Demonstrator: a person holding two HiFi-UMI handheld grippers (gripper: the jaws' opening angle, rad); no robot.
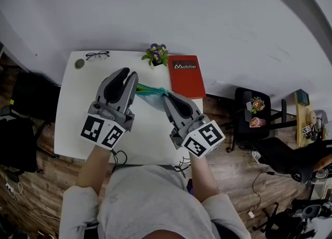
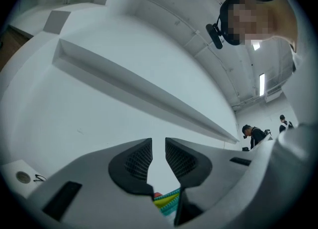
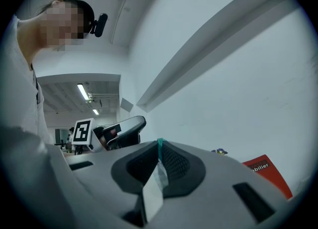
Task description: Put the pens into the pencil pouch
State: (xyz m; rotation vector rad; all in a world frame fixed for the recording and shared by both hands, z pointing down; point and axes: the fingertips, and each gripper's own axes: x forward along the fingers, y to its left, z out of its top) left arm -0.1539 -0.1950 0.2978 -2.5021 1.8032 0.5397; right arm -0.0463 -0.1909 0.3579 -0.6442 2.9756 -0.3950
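Note:
A teal pencil pouch (image 1: pixel 150 91) hangs over the white table (image 1: pixel 78 124), stretched between my two grippers. My right gripper (image 1: pixel 167 97) is shut on its edge; in the right gripper view the teal rim (image 3: pixel 160 145) and a white tag (image 3: pixel 153 193) are pinched between the pads. My left gripper (image 1: pixel 127 73) is at the pouch's left end, jaws apart. Nothing lies between its pads (image 2: pixel 138 159) in the left gripper view. Low behind those jaws show red, yellow, green and teal stripes (image 2: pixel 167 201); I cannot tell whether they are pens or pouch.
At the table's far edge lie a red book (image 1: pixel 185 76), a small pot of purple flowers (image 1: pixel 155 54), spectacles (image 1: pixel 97 55) and a round disc (image 1: pixel 79 64). A black chair (image 1: pixel 254 113) stands on the wooden floor to the right. Other people are in the background.

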